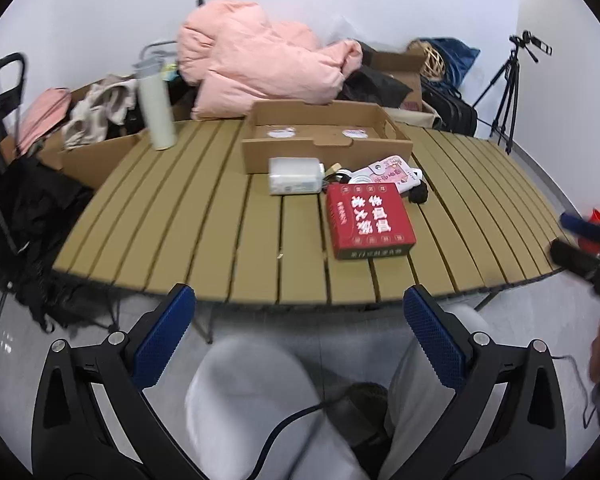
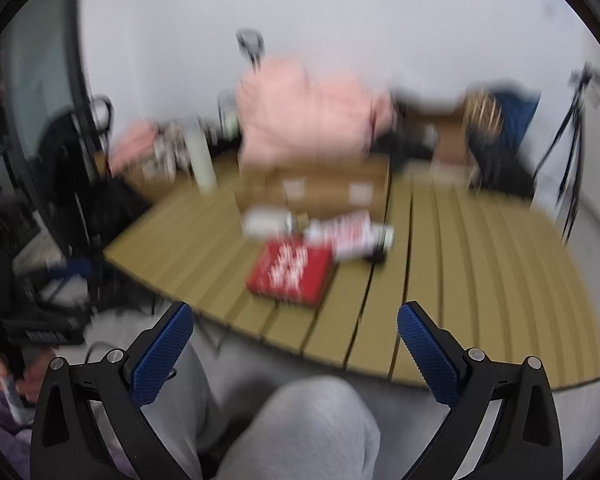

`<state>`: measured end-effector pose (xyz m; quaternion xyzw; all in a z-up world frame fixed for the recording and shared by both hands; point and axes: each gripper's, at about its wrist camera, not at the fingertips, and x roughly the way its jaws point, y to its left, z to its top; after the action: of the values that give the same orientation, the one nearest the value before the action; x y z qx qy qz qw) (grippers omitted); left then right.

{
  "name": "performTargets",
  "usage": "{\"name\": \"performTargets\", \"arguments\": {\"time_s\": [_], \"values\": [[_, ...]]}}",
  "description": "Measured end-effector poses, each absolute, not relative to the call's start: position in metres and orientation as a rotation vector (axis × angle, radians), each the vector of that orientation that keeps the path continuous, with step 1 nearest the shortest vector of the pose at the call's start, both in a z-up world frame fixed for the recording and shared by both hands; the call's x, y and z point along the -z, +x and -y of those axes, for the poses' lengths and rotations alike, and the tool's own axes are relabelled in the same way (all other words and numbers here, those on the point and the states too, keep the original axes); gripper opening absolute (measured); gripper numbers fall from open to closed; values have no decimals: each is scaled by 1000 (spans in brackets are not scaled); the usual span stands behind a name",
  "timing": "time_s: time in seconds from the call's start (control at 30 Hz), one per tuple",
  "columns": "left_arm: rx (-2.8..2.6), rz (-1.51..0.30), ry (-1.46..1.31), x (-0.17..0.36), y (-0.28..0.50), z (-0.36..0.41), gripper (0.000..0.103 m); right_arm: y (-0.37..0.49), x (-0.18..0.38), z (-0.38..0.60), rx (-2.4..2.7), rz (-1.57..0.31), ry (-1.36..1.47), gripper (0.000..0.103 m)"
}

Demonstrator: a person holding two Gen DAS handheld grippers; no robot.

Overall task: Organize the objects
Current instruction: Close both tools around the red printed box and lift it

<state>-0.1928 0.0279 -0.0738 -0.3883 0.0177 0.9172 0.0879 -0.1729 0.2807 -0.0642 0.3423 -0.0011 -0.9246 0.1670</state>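
Note:
A red box with white characters lies on the slatted table. Behind it lie a white container on its side, a pink-and-white pouch and small dark items. An open cardboard box stands behind them. My left gripper is open and empty, held short of the table's near edge above my knees. My right gripper is open and empty, also short of the table edge. The right wrist view is blurred; the red box and the cardboard box show in it.
A white bottle stands at the table's back left. A pink quilt, cardboard boxes with clothes and bags lie behind the table. A tripod stands at the far right. The right gripper shows at the left wrist view's right edge.

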Motion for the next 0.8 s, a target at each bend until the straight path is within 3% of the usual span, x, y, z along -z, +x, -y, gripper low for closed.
{"name": "performTargets", "arguments": {"time_s": [0.23, 0.3, 0.33, 0.47, 0.5, 0.53, 0.57, 0.8], "values": [[-2562, 42, -1258, 125, -302, -62, 97, -274, 136, -266, 2520, 133, 1228, 89], [-2544, 33, -1279, 140, -321, -70, 88, -298, 152, -255, 2526, 122, 1255, 87], [-2532, 39, -1318, 150, -333, -74, 81, -308, 158, -251, 2516, 129, 1261, 81], [-2403, 166, -1434, 179, -359, -75, 53, -340, 176, -246, 2482, 177, 1257, 75], [-2363, 221, -1447, 186, -364, -74, 52, -348, 182, -244, 2457, 179, 1283, 68], [-2354, 260, -1428, 186, -364, -71, 46, -357, 191, -242, 2415, 196, 1327, 51], [-2344, 267, -1431, 186, -364, -71, 42, -361, 195, -242, 2388, 219, 1345, 42], [-2400, 225, -1339, 140, -359, -71, 38, -361, 171, -244, 2366, 251, 1301, 39]]}}
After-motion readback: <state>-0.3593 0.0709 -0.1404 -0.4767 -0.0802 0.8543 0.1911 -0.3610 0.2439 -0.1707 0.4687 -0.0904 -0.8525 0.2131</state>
